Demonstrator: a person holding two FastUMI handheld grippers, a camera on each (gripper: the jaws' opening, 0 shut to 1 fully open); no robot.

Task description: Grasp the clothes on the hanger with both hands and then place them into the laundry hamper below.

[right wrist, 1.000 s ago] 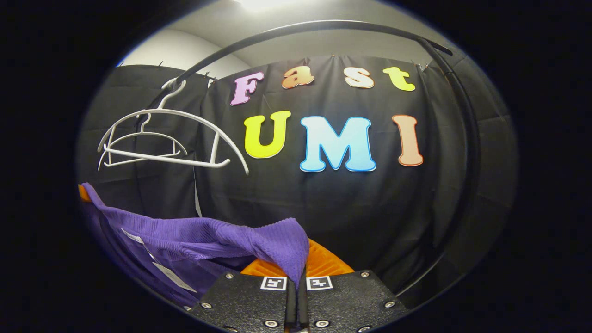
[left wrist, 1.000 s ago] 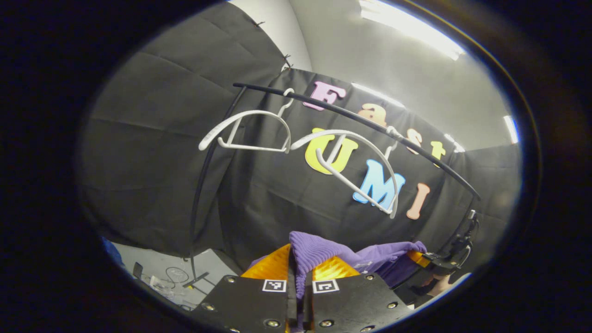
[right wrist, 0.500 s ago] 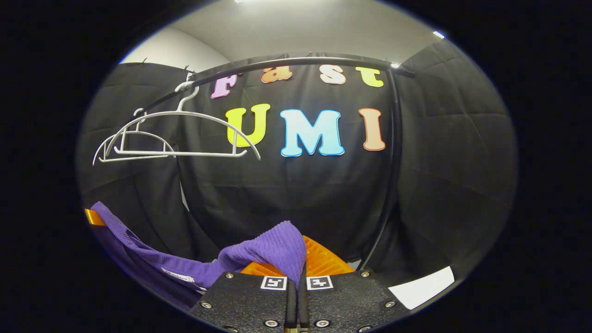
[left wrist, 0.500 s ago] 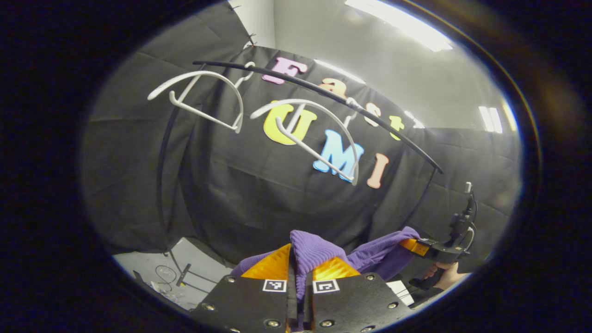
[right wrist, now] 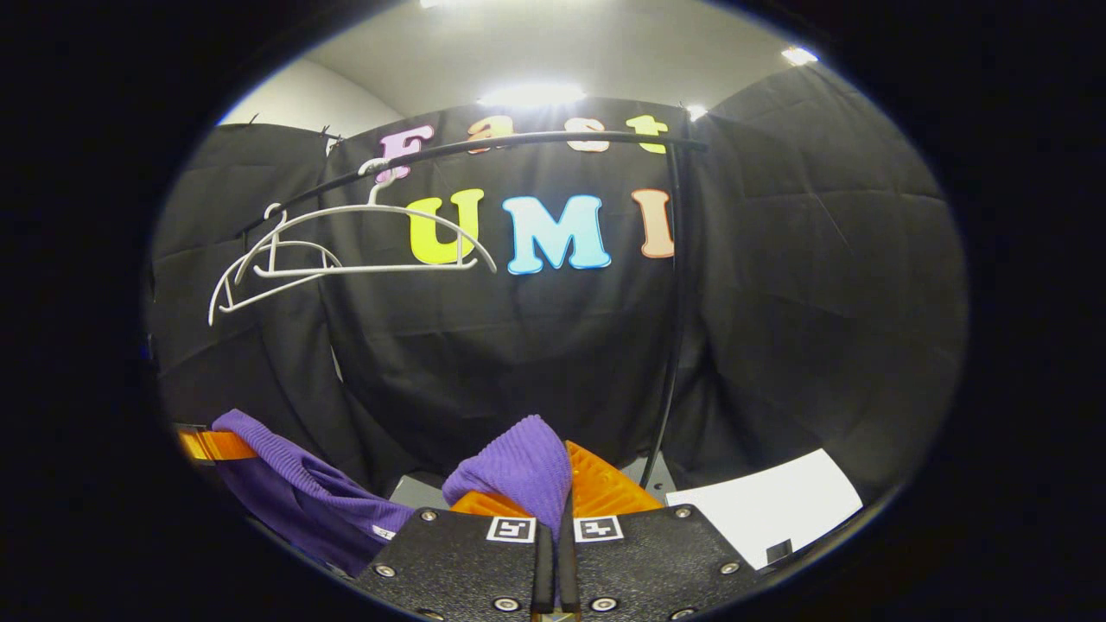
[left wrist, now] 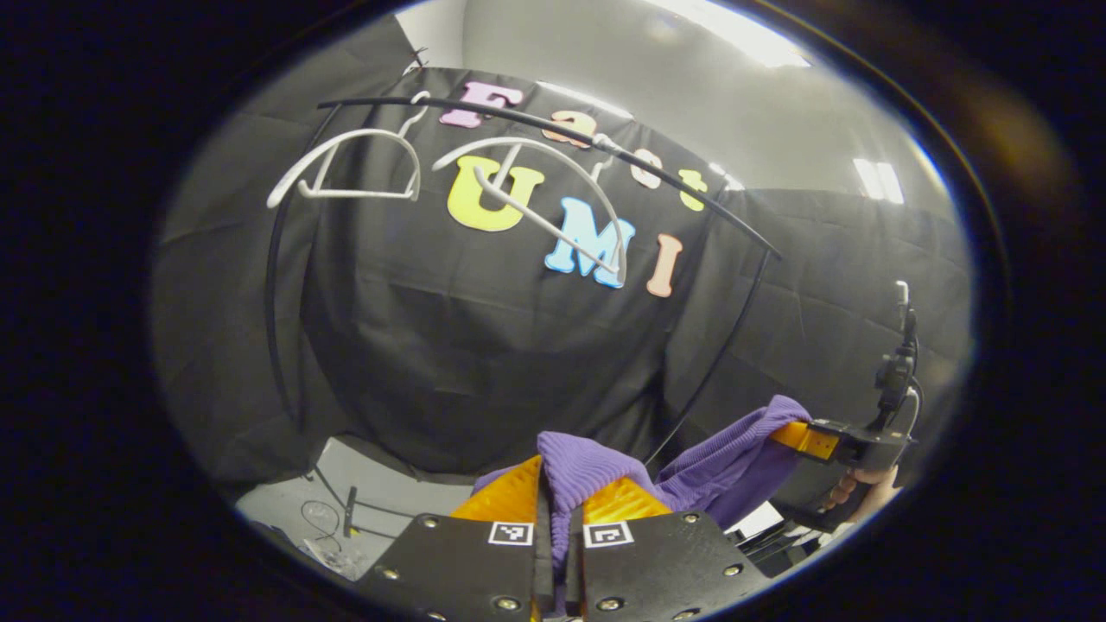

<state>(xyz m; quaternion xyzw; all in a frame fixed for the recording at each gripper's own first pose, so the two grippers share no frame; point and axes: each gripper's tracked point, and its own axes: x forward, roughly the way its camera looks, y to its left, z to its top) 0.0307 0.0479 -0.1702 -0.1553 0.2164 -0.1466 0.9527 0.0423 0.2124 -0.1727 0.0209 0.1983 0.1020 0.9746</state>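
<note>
Right now my left gripper (left wrist: pixel 558 510) is clenched on a fold of the purple ribbed knit garment (left wrist: pixel 587 471), its orange fingers (left wrist: pixel 510 497) pressed either side of the cloth. My right gripper (right wrist: pixel 557 510) pinches another bunch of the same garment (right wrist: pixel 518 466) (the fabric peaks just above its tips). Between them the cloth sags in a loose swag. In the left gripper view, a hand (left wrist: pixel 855 492) grips the other tool's handle. Farther back, two bare white plastic hangers (right wrist: pixel 346 246) hang on the black metal rail (right wrist: pixel 518 142), well above the garment.
</note>
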